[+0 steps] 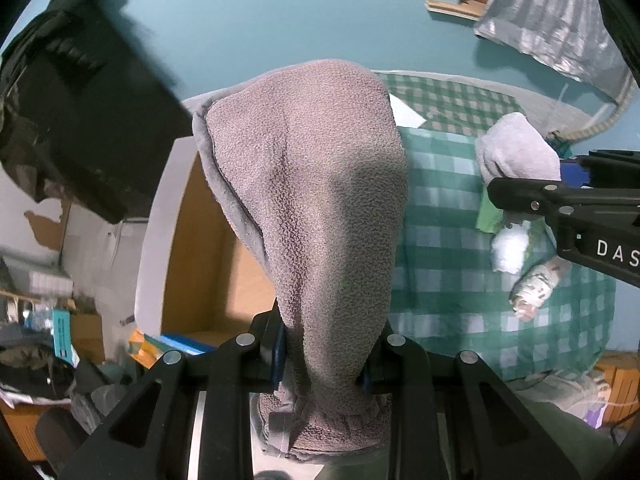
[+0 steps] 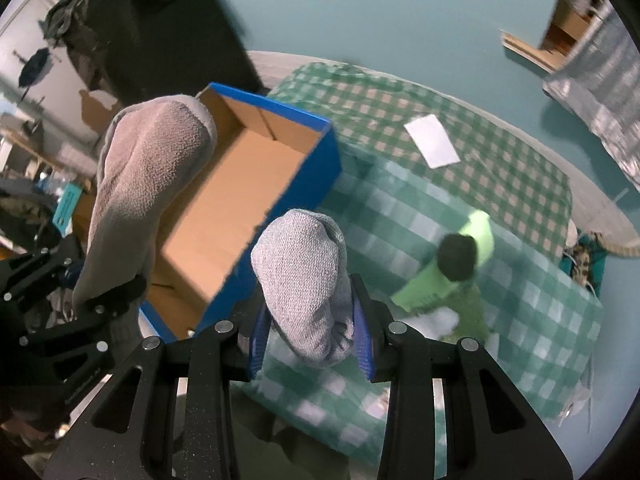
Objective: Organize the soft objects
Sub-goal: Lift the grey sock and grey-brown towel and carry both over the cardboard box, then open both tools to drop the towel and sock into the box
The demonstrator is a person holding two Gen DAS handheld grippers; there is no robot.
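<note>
Between right tongs (image 2: 312, 344), grey sock (image 2: 304, 280)

The brown towel (image 1: 308, 216) hides most of the box (image 1: 200, 248); green bundle (image 2: 452, 272) (right view) blurred.

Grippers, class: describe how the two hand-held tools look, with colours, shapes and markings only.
Left gripper and right gripper: matte black angular linkage arms with triangular cutouts, round silver rivets and blue ribbed finger pads. White lettering "DAS" marks the right gripper's side.

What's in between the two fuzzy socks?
In the right wrist view, the open blue box sits between the brownish sock and the light grey sock.
</note>
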